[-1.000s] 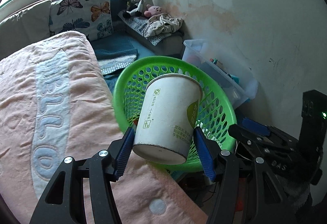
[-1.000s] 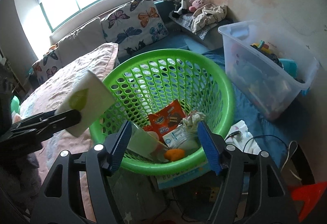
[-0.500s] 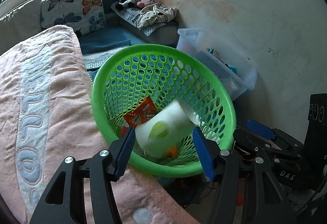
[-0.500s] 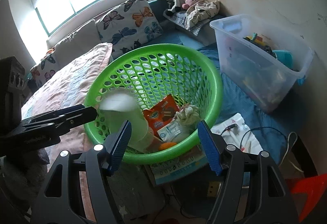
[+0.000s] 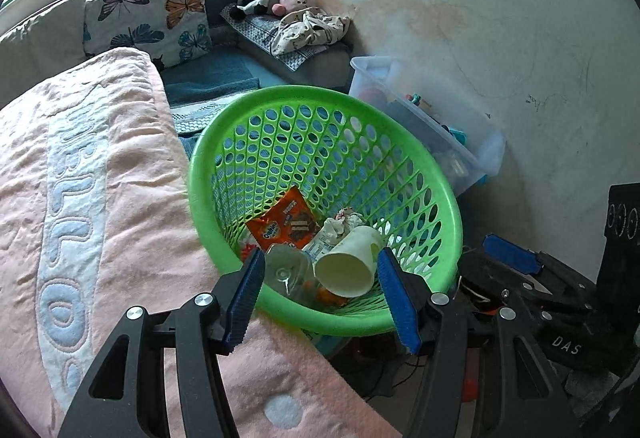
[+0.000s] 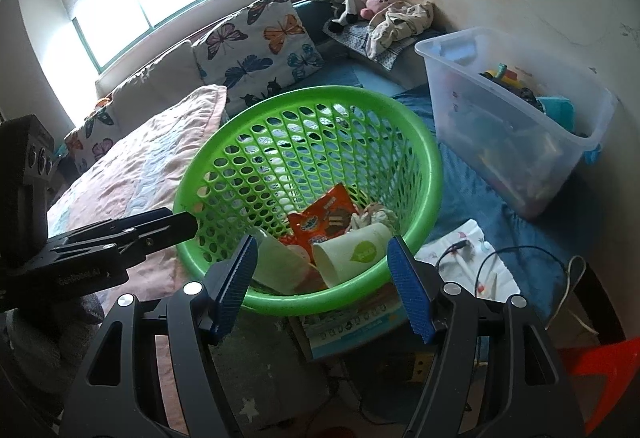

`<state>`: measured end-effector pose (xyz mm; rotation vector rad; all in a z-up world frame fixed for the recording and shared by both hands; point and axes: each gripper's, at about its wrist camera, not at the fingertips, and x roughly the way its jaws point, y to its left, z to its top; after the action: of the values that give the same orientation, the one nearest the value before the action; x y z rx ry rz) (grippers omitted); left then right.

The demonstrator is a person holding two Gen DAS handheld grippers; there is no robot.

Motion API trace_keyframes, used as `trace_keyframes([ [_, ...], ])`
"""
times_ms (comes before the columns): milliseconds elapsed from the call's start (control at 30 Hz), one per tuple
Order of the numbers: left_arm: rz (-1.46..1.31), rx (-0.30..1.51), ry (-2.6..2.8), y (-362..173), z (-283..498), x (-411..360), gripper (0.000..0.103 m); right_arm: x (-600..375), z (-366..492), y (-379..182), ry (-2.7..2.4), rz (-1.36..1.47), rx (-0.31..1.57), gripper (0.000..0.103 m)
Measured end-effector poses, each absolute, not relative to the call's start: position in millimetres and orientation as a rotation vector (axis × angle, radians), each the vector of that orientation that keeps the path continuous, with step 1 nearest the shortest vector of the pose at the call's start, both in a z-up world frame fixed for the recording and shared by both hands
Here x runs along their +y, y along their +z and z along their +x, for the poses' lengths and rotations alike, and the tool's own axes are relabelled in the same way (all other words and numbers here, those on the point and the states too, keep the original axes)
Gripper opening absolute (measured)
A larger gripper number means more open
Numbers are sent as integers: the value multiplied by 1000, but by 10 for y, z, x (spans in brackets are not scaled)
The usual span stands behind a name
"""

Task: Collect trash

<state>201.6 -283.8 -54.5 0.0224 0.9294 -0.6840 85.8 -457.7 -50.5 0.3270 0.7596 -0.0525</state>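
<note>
Your left gripper (image 5: 320,298) and right gripper (image 6: 322,284) both hang empty, jaws apart, above the green basket (image 5: 452,206), where the paper cup (image 5: 352,264) lies on its side near the front rim among other trash, so it counts as collected.

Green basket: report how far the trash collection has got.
Done: the paper cup lies on its side in the green basket, beside an orange snack wrapper, crumpled paper and a clear plastic container. In hand: nothing; the left gripper and right gripper both hold their jaws open and empty. Left: no further loose trash is clearly visible.
</note>
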Motion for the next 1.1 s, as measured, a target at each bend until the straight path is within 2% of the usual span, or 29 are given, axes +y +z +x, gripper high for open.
trace_keyframes([
  [267, -6, 922, -674, -488, 1934, -2687, 59, -4437, 836, -466, -32, 319, 760, 69],
  [400, -32, 917, -658, -464, 1901, -2546, 62, -4362, 825, -446, -20, 318, 757, 72],
  [1000, -93, 833, -534, -284, 1687, -1776, 83, -3968, 778, -348, 29, 295, 746, 86],
  [1100, -93, 814, -510, -249, 1625, -1669, 84, -3915, 753, -338, 33, 294, 742, 88],
])
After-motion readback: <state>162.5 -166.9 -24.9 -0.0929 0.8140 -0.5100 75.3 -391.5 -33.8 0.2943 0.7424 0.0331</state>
